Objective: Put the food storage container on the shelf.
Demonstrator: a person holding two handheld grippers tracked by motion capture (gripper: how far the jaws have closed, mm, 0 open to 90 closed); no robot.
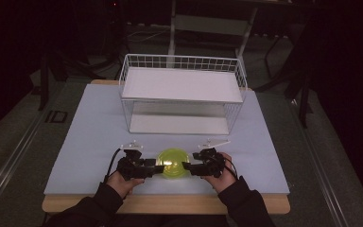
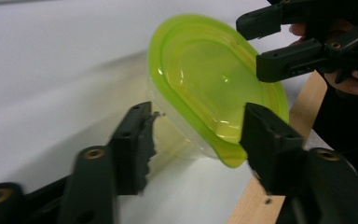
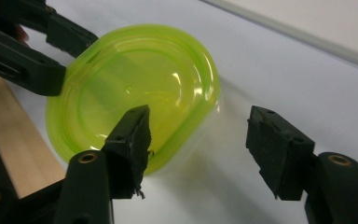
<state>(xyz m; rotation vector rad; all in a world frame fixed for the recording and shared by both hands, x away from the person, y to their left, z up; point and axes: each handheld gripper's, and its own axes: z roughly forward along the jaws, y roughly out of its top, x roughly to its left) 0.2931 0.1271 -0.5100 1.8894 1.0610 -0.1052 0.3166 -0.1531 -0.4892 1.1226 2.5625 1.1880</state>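
High view: I see the yellow-green container (image 1: 172,163) at lower centre of the frame, on the pale table (image 1: 94,132) near its front edge. The left gripper (image 1: 159,168) meets it from the left, the right gripper (image 1: 186,166) from the right. A white wire rack (image 1: 182,92) stands at upper centre, well apart from the container.

Left gripper view: my jaws are spread wide. The container's green lid (image 2: 209,84) sits at centre, tilted in the frame; its near rim lies between the jaws, just beside the right one. I cannot tell whether they touch. The right gripper (image 2: 256,46) enters at upper right, jaws apart at the lid's far rim.

Right gripper view: my jaws stand apart. The container (image 3: 135,93) fills centre left; the left jaw overlaps its rim, the right jaw is clear of it. The left gripper (image 3: 70,56) is at upper left.
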